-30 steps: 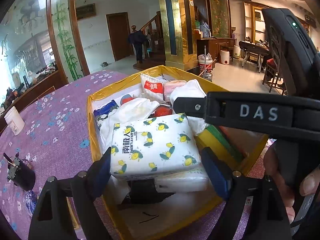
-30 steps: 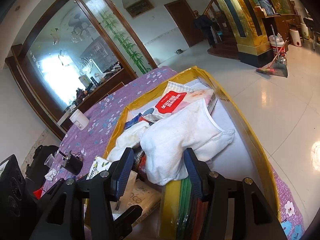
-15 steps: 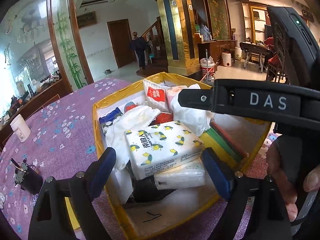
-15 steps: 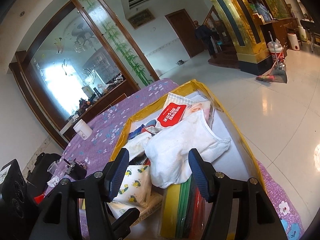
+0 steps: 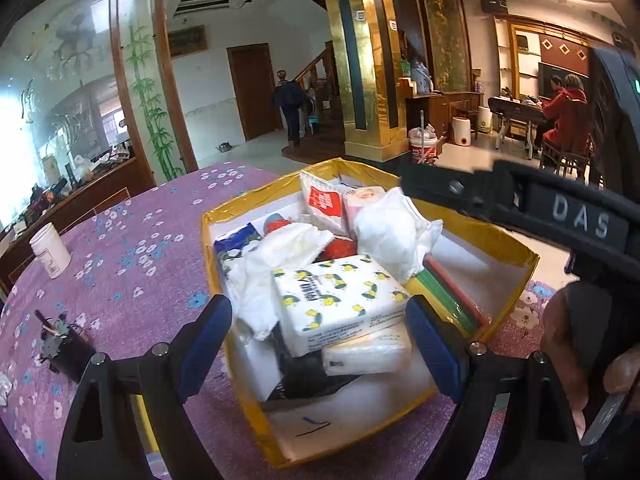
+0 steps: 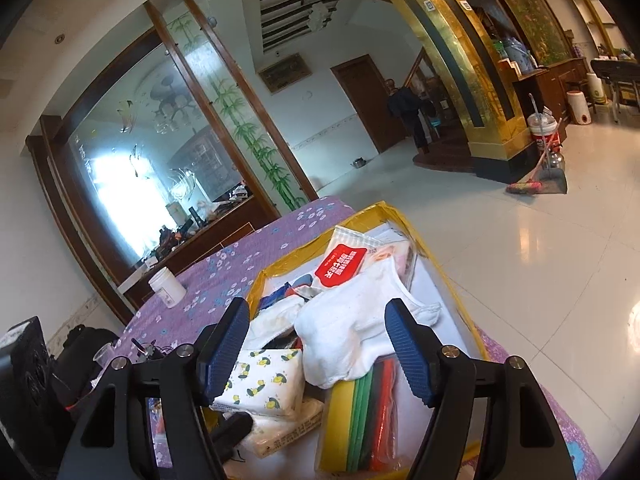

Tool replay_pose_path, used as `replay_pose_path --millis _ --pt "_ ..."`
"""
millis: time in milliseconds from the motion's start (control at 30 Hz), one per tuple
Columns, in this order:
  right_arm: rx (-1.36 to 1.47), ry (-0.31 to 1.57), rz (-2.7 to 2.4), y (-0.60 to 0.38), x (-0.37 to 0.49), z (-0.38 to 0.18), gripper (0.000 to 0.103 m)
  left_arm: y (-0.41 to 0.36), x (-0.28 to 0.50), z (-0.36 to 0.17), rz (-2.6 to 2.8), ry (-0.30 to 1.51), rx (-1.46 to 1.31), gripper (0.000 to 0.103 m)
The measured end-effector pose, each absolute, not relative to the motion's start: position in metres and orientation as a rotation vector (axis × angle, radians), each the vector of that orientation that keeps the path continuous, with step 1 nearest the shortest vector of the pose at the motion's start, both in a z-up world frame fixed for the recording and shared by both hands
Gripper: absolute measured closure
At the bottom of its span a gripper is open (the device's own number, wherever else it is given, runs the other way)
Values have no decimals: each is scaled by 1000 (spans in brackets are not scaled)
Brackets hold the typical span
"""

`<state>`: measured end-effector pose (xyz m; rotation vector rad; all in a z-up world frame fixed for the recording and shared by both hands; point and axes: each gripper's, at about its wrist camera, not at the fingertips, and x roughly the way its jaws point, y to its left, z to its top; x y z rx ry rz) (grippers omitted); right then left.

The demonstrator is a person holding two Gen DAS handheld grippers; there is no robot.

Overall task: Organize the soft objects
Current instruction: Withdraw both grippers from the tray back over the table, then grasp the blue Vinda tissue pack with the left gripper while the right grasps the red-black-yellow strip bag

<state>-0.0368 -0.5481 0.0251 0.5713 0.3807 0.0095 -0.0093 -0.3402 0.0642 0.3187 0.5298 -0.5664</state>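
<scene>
A yellow-rimmed box (image 5: 516, 254) on the purple flowered table holds soft things: a lemon-print tissue pack (image 5: 340, 300) lying on a plain white pack (image 5: 366, 354), a crumpled white cloth (image 5: 394, 232), another white cloth (image 5: 288, 248) and a red-labelled packet (image 5: 324, 200). My left gripper (image 5: 320, 344) is open and empty, above and in front of the lemon pack. My right gripper (image 6: 316, 348) is open and empty above the white cloth (image 6: 348, 328); the lemon pack (image 6: 264, 380) lies by its left finger. The right gripper's body crosses the left wrist view (image 5: 520, 204).
A white jar (image 5: 50, 250) stands on the table at the left, and a small black device with wires (image 5: 60, 344) lies nearer. Yellow, green and red flat sheets (image 6: 360, 412) lie in the box's right side. The table edge drops to a tiled floor (image 6: 540, 248) on the right.
My left gripper has let go of the lemon tissue pack, which now rests in the box, and has drawn back. My right gripper has risen and pulled back from the white cloth.
</scene>
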Motion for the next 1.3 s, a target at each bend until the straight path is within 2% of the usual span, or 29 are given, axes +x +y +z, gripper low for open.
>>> replay_pose_path --millis 400,667,867,1033,1300 --pt "488 434 94 -510 -44 49 28 -264 -4 99 -476 574 191 15" --pt "347 551 266 -435 -20 65 27 -141 25 87 -261 657 10 15" --pt "126 733 359 -347 21 60 27 -45 41 66 -97 732 -192 15" --pt "-70 827 329 -284 72 41 27 -20 42 58 -26 722 -254 15" --pt "-367 839 232 -232 112 6 28 -6 43 54 -9 739 -317 15"
